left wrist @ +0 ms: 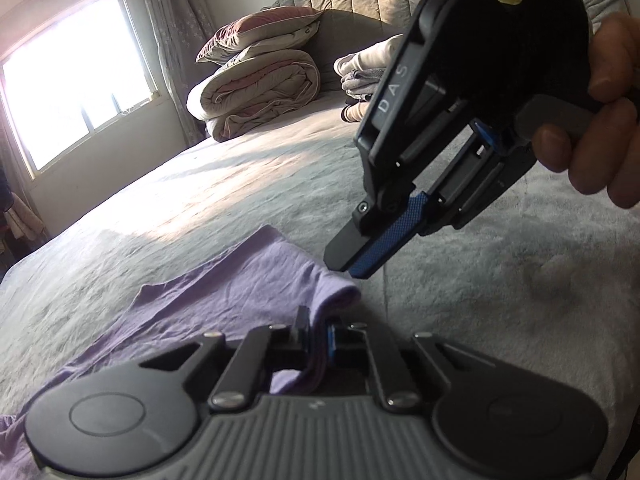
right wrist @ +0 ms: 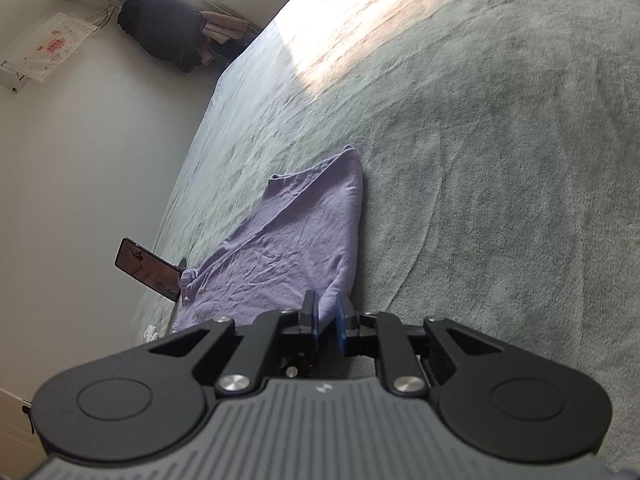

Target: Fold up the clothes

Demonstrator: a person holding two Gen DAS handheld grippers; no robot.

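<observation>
A lilac garment [left wrist: 248,280] lies wrinkled on the grey bedspread [left wrist: 200,200], with one edge rolled into a fold. My left gripper [left wrist: 317,326] is shut on that folded edge, and cloth is bunched between its fingers. Held by a hand [left wrist: 600,120], my right gripper [left wrist: 346,270] hovers just above the fold, tips pointing down, with nothing in it. In the right wrist view the right gripper [right wrist: 327,314] shows a narrow gap between its pads, and the garment [right wrist: 288,232] stretches away beyond it.
Folded quilts [left wrist: 260,96] with a pillow [left wrist: 260,36] on top sit at the head of the bed, beside a pile of clothes [left wrist: 364,76]. A phone [right wrist: 148,268] is propped at the bed's left edge. A wide stretch of bedspread [right wrist: 480,160] lies right of the garment.
</observation>
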